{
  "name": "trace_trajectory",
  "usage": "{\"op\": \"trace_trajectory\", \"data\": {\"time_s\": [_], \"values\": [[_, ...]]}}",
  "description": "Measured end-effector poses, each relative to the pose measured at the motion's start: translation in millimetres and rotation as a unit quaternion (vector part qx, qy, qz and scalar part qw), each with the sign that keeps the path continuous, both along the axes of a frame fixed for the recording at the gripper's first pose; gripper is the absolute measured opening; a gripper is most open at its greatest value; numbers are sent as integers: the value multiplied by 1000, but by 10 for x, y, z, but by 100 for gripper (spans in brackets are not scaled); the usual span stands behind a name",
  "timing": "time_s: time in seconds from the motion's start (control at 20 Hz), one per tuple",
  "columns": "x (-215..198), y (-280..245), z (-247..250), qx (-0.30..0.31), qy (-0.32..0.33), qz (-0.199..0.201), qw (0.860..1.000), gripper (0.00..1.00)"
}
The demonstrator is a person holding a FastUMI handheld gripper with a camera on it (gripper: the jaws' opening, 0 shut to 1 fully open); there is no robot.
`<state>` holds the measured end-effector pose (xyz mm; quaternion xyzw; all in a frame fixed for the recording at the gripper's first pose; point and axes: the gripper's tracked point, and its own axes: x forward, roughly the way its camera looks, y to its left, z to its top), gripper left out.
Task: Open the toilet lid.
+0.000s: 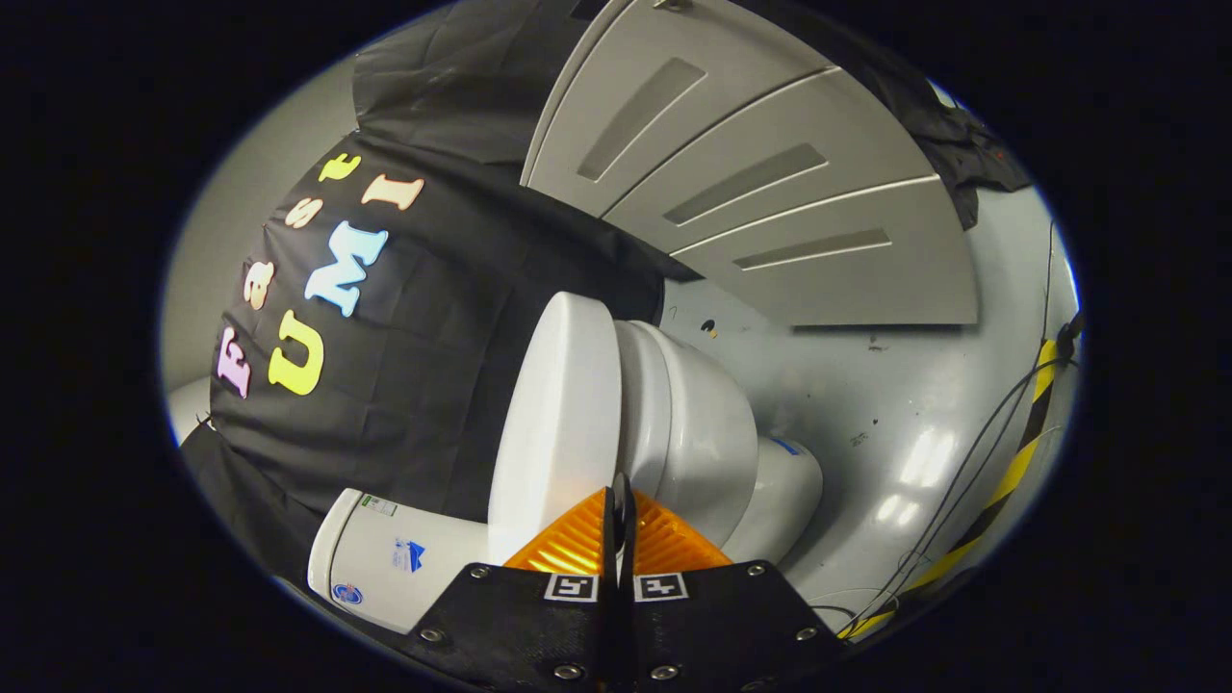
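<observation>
Evidently our hand-held gripper (621, 500) has its fingers pressed together on nothing; just beyond them the toilet lid (553, 423) stands raised off the toilet bowl (707, 443), so we judge opening nearly done; next we would ease clear. Beyond the bowl lie glossy grey floor (895, 423), cables (972, 481), a panelled door (760, 183)

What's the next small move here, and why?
Probably nudge the shut fingers forward into the seam between the toilet lid and the seat, then lever the lid toward the tank. The fingertips sit right at that seam, with nothing visibly gripped, and the lid looks closed against the seat.
</observation>
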<state>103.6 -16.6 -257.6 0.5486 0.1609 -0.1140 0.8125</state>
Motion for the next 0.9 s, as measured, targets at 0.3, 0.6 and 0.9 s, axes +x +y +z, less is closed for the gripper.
{"op": "trace_trajectory", "data": {"time_s": [0.3, 0.6, 0.9], "values": [[35, 60, 385, -14, -15, 0, 1000, 0], [113, 262, 1025, -49, -51, 22, 997, 0], [135, 575, 1515, -84, -78, 54, 992, 0]]}}
